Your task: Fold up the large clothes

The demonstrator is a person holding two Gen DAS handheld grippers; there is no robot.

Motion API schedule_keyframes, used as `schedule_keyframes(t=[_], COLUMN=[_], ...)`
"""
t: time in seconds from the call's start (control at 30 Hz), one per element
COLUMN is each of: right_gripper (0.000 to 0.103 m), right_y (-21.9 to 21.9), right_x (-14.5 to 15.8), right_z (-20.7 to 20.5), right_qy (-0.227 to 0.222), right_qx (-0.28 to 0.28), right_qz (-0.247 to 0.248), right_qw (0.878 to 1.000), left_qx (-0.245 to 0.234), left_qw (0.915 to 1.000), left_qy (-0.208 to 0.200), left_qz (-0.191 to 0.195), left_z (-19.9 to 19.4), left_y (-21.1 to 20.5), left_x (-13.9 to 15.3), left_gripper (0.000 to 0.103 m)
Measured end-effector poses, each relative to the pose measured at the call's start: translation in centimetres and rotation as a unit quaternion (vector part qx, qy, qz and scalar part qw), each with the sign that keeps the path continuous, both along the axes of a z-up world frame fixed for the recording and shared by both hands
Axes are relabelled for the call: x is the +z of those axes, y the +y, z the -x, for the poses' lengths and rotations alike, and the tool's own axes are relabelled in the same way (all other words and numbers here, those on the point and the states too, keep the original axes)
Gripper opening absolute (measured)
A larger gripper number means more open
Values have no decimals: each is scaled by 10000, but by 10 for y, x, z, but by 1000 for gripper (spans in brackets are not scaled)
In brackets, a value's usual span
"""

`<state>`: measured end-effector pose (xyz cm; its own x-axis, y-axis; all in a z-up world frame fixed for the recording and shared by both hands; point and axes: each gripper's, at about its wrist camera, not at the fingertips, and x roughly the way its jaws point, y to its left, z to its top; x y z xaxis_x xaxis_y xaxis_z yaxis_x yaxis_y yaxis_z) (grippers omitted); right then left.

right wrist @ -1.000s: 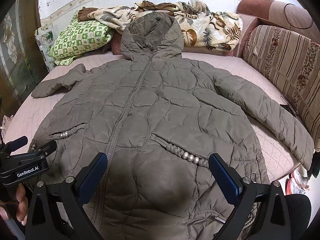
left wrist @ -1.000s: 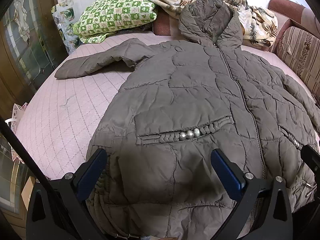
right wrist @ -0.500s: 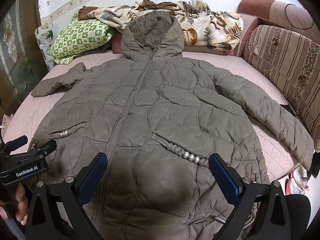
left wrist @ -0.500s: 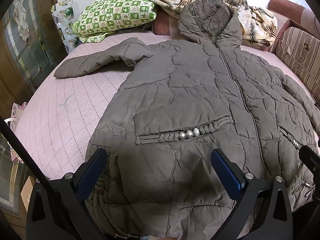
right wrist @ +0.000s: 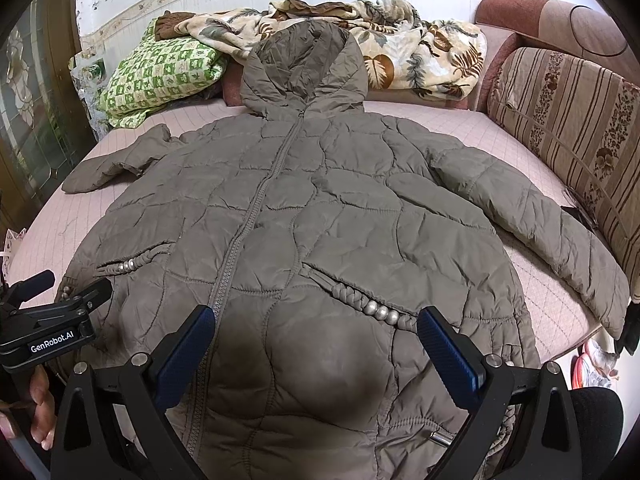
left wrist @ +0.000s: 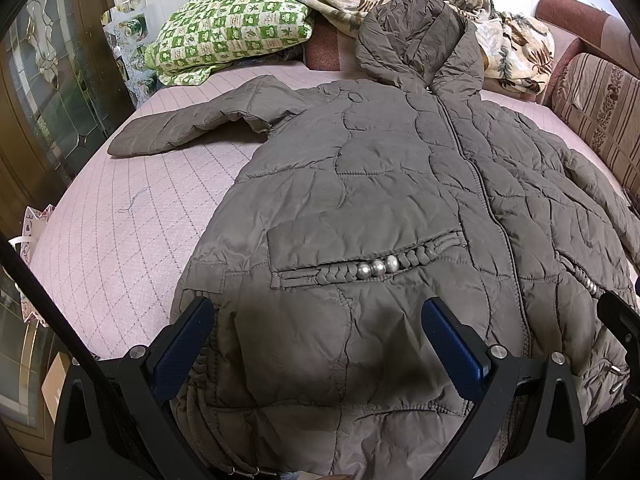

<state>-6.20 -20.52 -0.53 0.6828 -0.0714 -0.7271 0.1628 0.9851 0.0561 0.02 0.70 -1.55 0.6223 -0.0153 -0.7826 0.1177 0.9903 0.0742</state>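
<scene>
Above the spread coat (right wrist: 320,208), left gripper (left wrist: 316,336) and right gripper (right wrist: 316,340) hover released.

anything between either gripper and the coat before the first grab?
Nothing visible. The grey-brown quilted hooded coat lies spread flat, front up, on the pink quilted bed. The left gripper and right gripper are open directly over its hem. The green checked pillow and leaf-print blanket sit beyond the hood.

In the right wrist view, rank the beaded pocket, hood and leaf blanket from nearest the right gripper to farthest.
From the right gripper:
1. Beaded pocket, just ahead, right of the zipper.
2. Hood, at the coat's far end.
3. Leaf blanket, behind the hood, against the wall.
</scene>
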Motion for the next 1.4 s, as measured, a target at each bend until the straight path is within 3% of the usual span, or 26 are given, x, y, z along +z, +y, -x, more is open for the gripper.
schedule_keyframes(t=[0.47, 0.57, 0.7, 0.83, 0.97, 1.07, 1.13, 1.2, 1.23, 1.33, 1.4], right_gripper=[102, 102, 102, 102, 102, 97, 94, 92, 88, 87, 87], right_y=[-20, -47, -110, -188, -255, -292, -315, -333, -343, -367, -376], right_x=[3, 14, 36, 50, 57, 46, 23, -2, -16, -46, -60], right_z=[5, 11, 26, 45, 81, 110, 129, 145, 153, 167, 170], right_qy=[-98, -259, -619, -836, -1169, -1302, -1229, -1264, -1310, -1349, -1336], right_qx=[-96, -302, -999, -1934, -3038, -3787, -4267, -4615, -4789, -5203, -5380], right_qz=[-263, -520, -769, -1157, -1521, -1948, -2440, -3017, -3294, -3726, -3839], right_qw=[9996, 9979, 9901, 9707, 9332, 8954, 8621, 8246, 8031, 7565, 7384], left_qx=[-30, -106, -223, -388, -398, -654, -614, -726, -755, -731, -717], left_qw=[10000, 9999, 9993, 9978, 9958, 9978, 9976, 9952, 9945, 9961, 9961], left_qy=[9, -37, -228, -508, -820, -6, 236, 535, 581, 317, 323], left_qz=[-23, -74, -179, -179, -67, 67, 213, 369, 442, 381, 392], left_z=[0, -4, -24, -55, -77, -96, -94, -94, -94, -90, -93], left_y=[-3, -6, -14, -30, -38, -46, -46, -48, -48, -44, -43], left_x=[-1, 4, 24, 58, 76, 41, 19, 5, 4, 10, 7], left_gripper=[103, 103, 103, 103, 103, 102, 80, 73, 73, 73, 73])
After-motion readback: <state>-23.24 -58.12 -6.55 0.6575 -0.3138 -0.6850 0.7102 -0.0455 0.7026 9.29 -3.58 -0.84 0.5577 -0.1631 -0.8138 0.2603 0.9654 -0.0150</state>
